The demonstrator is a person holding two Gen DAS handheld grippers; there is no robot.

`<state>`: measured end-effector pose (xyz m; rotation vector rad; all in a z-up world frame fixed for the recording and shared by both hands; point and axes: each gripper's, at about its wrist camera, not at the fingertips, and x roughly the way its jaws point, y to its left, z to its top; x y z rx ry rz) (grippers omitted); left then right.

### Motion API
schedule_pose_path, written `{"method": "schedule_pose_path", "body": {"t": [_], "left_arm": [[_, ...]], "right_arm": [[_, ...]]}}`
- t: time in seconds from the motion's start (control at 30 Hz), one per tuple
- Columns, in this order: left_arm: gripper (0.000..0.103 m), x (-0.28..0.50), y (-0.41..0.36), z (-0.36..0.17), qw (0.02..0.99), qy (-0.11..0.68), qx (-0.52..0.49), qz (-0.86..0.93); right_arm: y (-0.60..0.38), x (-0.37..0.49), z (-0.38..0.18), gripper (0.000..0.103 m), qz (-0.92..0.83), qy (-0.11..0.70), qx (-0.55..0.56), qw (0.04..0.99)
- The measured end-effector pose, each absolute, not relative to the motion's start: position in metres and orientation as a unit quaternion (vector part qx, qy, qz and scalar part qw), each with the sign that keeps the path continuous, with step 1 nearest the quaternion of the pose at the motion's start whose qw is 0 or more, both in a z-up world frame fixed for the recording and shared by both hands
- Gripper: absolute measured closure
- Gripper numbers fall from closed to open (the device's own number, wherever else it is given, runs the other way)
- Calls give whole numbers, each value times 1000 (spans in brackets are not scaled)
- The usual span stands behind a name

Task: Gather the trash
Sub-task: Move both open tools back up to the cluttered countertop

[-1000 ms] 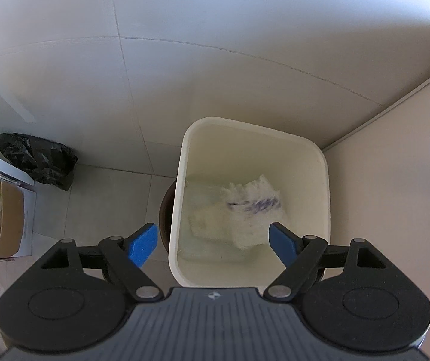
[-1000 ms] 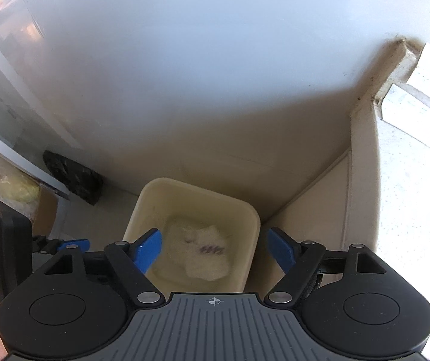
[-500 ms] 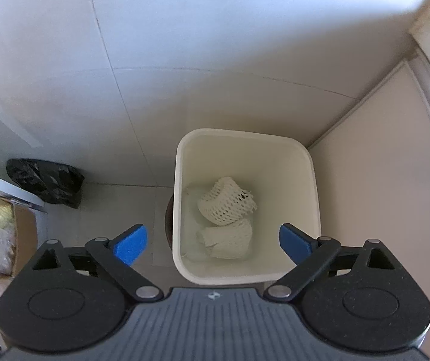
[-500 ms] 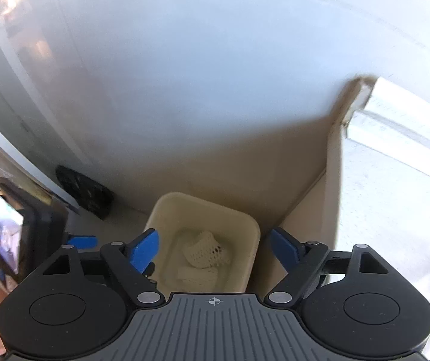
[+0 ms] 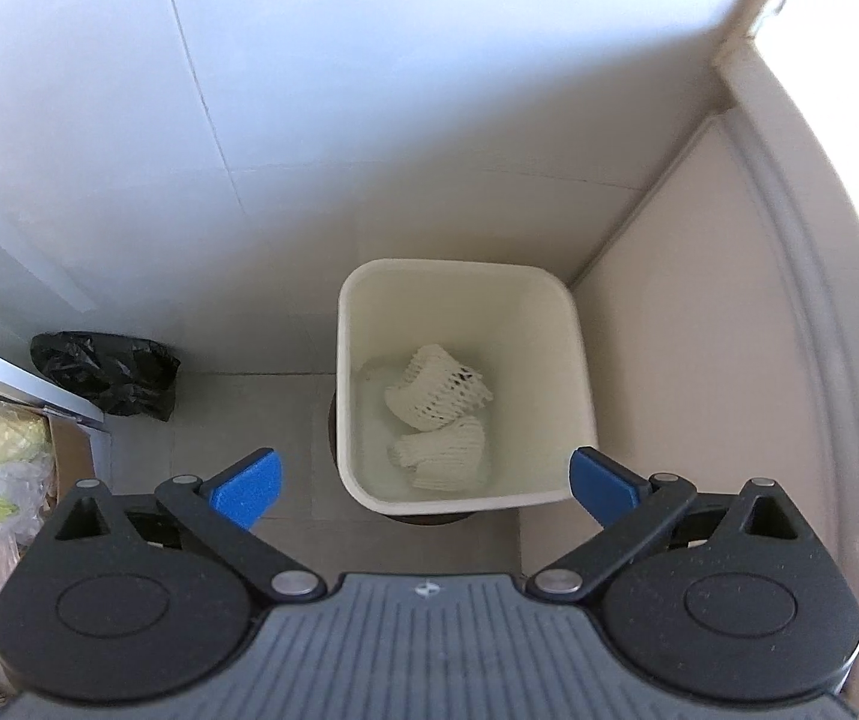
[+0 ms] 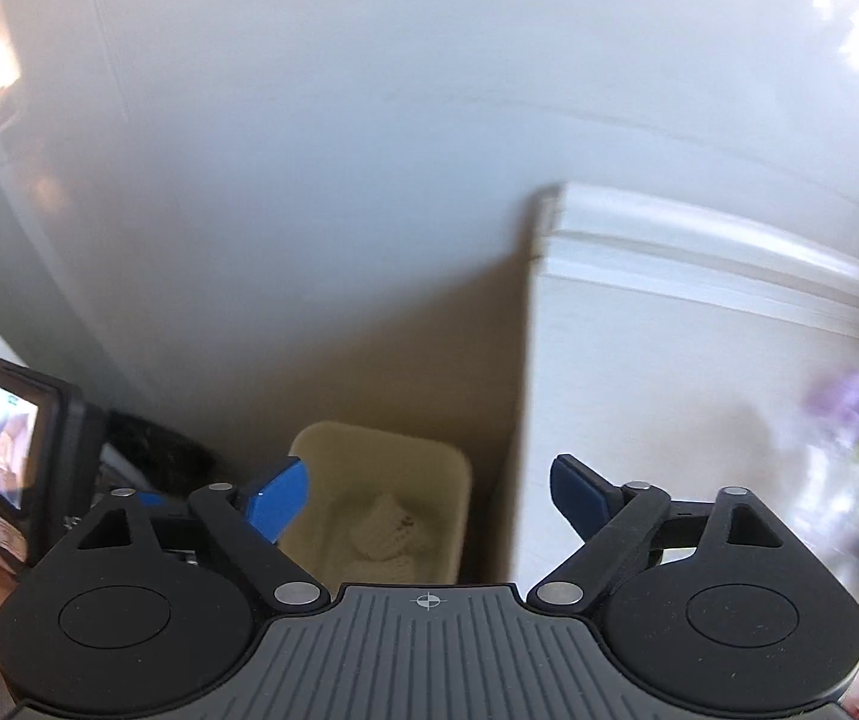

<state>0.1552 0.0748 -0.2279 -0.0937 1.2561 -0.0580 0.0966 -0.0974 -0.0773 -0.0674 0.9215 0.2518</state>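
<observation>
Your left gripper [image 5: 423,477] points steeply down above the bin, blue pads spread wide, jaws opening, nothing between them. Your right gripper [image 6: 429,495] likewise: jaws apart and opening, empty, aimed lower-angled toward the same corner.

Below the left gripper: cream bin [image 5: 555,372], square with rounded corners, standing on the tiled floor [image 5: 231,420]. Inside it, at the bottom, two white foam nets [image 5: 438,399], one lying partly over the other. Both rest clear of your jaws. The right wrist view shows the same bin [image 6: 333,450] with the nets [image 6: 390,531], blurred.

Left of the bin, apart from it: crumpled black plastic bag [image 5: 108,372] on the floor against the wall. Further left, at the frame edge, a cardboard box [image 5: 72,459] with clear plastic wrapping beside it.

Right of the bin: a beige cabinet side [image 5: 687,324], close against it. In the right wrist view, the white bench [image 6: 657,372] on top carries blurred purple and green items, too smeared to identify.

Behind: pale tiled wall [image 5: 369,108].
</observation>
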Motion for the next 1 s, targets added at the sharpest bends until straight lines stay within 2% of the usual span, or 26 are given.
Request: {"method": "schedule_pose_path", "body": {"t": [0.5, 1.0], "left_arm": [[1, 116, -1, -160, 839, 530, -26, -120], [1, 110, -83, -129, 861, 455, -26, -225]], "right_arm": [[-201, -10, -22, 6, -24, 353, -25, 935], [-283, -56, -10, 5, -174, 280, -55, 943]]}}
